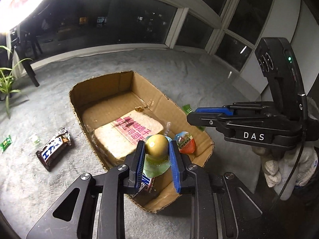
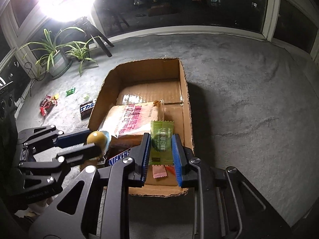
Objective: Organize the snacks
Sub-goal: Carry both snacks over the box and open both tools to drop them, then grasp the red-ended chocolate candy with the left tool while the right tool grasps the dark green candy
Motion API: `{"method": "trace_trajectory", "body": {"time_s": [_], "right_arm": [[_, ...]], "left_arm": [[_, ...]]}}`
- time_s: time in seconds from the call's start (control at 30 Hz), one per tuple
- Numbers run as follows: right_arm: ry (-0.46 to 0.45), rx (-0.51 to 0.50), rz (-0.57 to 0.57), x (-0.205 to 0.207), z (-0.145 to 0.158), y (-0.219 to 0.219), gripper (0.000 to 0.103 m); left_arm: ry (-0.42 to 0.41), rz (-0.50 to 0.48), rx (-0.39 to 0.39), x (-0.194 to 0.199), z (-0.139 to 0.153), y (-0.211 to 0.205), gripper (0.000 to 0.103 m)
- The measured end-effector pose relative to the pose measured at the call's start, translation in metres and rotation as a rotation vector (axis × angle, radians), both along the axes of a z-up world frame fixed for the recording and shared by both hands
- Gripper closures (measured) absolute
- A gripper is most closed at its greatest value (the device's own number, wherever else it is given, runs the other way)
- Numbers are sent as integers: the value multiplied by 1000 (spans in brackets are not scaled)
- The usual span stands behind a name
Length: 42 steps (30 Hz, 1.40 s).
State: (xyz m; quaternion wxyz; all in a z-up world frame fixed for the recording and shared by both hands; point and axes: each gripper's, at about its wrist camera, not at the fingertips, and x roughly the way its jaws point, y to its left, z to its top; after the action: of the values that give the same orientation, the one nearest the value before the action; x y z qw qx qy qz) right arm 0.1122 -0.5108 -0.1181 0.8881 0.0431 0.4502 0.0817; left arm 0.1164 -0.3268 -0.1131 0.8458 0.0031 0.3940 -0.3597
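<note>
A living space in a home or flat is suggested: a grey carpet (image 2: 249, 99) is laid wall to wall, tall white-framed windows (image 1: 123, 20) are seen dark, and potted spider plants (image 2: 57, 49) are set beside dark chair legs (image 2: 103, 39).

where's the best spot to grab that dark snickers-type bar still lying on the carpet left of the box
Grip the dark bar across its short width at mid-length, coming straight down from above. It lies flat on the carpet, long and narrow, with open floor along both long sides for the fingers. Avoid the crimped ends, which would probably fold.
</note>
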Motion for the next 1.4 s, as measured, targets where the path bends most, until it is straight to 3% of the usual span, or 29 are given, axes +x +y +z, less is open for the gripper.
{"method": "trace_trajectory", "body": {"time_s": [0.07,0.13,0.17,0.2,0.5,0.83,1.4], "right_arm": [[1,1,-1,0,0,0,77],[-4,-5,-4,1,1,1,65],[-9,-8,-6,0,2,2,61],[-13,-12,-10,0,3,2,56],[-34,1,-14,0,15,13,53],[-62,16,40,8,28,59,53],[-46,33,229,52,25,185,53]], "left_arm": [[8,-7,3,1,-1,-3,73],[5,3,7,1,0,-2,57],[8,7,0,1,1,0,54],[11,11,-3,2,1,2,54],[3,42,-8,3,8,22,54],[-10,96,-9,4,14,69,54],[13,347,34,20,-3,234,55]]}}
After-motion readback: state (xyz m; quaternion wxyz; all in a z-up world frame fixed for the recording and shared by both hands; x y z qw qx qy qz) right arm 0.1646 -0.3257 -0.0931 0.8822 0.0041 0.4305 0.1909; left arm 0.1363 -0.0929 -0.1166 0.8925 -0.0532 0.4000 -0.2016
